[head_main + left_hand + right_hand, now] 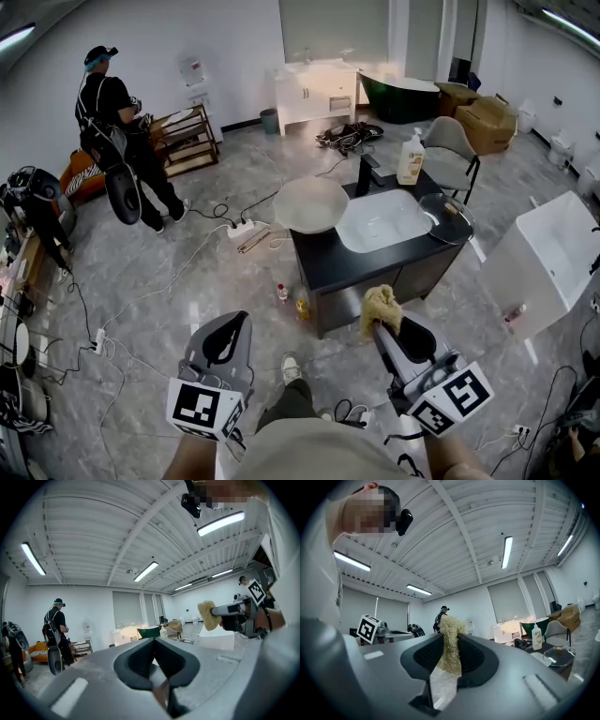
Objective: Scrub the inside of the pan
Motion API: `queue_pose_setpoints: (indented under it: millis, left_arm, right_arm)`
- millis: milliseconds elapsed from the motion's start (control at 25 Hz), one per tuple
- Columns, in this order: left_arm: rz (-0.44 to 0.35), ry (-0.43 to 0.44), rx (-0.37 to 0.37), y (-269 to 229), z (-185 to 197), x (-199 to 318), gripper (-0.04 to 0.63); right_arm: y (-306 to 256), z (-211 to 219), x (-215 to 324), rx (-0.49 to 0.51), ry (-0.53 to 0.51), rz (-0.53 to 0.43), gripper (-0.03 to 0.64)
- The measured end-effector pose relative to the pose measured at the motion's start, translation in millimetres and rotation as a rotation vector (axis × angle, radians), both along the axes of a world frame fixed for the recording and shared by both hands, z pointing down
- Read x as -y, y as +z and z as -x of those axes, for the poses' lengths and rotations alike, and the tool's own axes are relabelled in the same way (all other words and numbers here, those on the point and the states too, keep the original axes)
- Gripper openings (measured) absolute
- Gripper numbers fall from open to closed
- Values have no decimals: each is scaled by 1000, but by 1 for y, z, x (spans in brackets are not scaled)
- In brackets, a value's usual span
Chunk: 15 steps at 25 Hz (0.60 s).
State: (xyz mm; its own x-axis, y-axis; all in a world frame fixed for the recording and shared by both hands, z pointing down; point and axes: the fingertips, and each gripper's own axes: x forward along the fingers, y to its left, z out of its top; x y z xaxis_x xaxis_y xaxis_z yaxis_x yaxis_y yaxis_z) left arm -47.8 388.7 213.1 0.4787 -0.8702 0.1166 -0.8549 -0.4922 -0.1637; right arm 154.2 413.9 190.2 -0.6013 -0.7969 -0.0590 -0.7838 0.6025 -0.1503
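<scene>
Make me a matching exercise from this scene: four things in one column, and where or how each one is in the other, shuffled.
Things:
1. left gripper
2. scrubber
3. soap bottle
4. sink basin

Places or states:
A. set into the black counter
B. clamped in the right gripper
C. shut, with nothing between its jaws
D. standing at the far edge of the counter, beside the faucet

Pairs: 1-C, 2-B, 3-D, 4-A
</scene>
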Motion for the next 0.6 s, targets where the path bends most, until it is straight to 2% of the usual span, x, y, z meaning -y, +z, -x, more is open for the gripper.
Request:
queue_pose_setpoints:
  millis: [360, 600]
  left_arm:
    - [21, -15, -15, 17, 8, 43, 2]
    - [55, 9, -14, 30, 13, 86, 2]
  right_arm:
    - [17, 14, 43, -53, -16, 16, 95]
    - [34, 18, 85, -39, -7, 61, 95]
